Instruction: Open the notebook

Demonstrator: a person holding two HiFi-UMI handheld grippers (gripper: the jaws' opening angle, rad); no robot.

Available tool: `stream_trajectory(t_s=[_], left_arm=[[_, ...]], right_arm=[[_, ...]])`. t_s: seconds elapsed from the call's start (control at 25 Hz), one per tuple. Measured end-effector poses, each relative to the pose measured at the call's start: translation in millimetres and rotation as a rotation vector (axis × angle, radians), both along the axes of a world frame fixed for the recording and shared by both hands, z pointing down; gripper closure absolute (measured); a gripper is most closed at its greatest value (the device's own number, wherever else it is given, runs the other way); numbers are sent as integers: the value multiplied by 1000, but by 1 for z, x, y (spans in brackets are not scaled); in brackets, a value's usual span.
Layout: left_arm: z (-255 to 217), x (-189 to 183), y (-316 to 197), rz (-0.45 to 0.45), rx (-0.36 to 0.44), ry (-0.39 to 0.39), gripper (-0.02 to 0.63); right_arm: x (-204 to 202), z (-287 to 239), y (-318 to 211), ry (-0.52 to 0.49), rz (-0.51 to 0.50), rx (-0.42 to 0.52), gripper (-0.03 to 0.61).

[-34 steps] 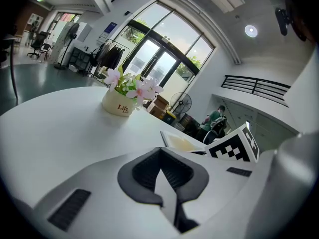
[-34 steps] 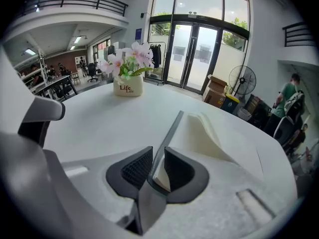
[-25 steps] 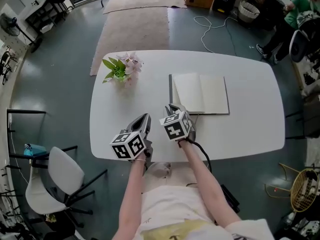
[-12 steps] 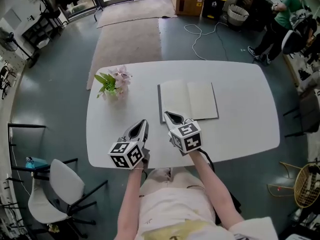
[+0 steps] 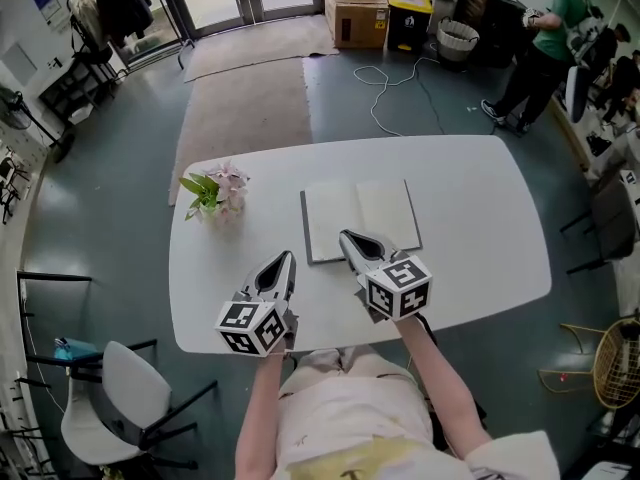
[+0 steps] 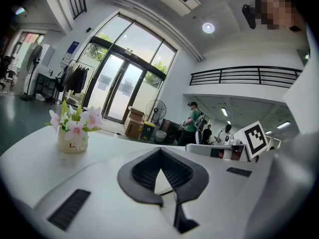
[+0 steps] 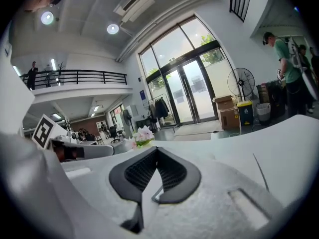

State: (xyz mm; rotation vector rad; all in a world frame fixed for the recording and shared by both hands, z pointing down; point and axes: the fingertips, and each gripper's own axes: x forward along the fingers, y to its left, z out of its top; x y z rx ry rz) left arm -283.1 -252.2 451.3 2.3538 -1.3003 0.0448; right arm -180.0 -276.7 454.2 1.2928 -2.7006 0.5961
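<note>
The notebook [image 5: 360, 218] lies open on the white table [image 5: 480, 228], showing two blank pages. My right gripper [image 5: 350, 238] hovers just above its near edge, jaws shut with nothing between them; in the right gripper view the right gripper [image 7: 157, 148] has its tips touching. My left gripper [image 5: 283, 260] hangs over bare table to the left of the notebook, also shut and empty. The left gripper [image 6: 160, 149] is closed to a point in its own view, where the right gripper's marker cube [image 6: 255, 138] shows beside it.
A small pot of pink flowers [image 5: 215, 196] stands at the table's far left, and the flowers [image 6: 72, 133] show in the left gripper view. A white chair [image 5: 120, 388] is at the near left. A person [image 5: 545, 28], boxes [image 5: 355, 8] and a cable [image 5: 395, 83] are beyond the table.
Both grippers have lifted and drawn back toward me. The right one has left the notebook's near left corner. The notebook stays open and still.
</note>
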Motion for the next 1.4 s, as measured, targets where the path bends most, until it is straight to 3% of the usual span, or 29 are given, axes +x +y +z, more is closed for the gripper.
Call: stream_trajectory(t_s=[0.2, 0.44, 0.6, 1.4], left_arm=[[-19, 0, 1, -13, 65, -22, 615], [-43, -11, 5, -52, 141, -40, 615], [-55, -17, 8, -85, 175, -51, 615], [-52, -21, 20, -144, 167, -67, 615]], right_arm=[[24, -21, 3, -70, 36, 54, 572], [62, -51, 6, -114, 166, 164, 572], [87, -63, 8, -141, 232, 187, 572], [121, -66, 23, -161, 297, 188, 572]])
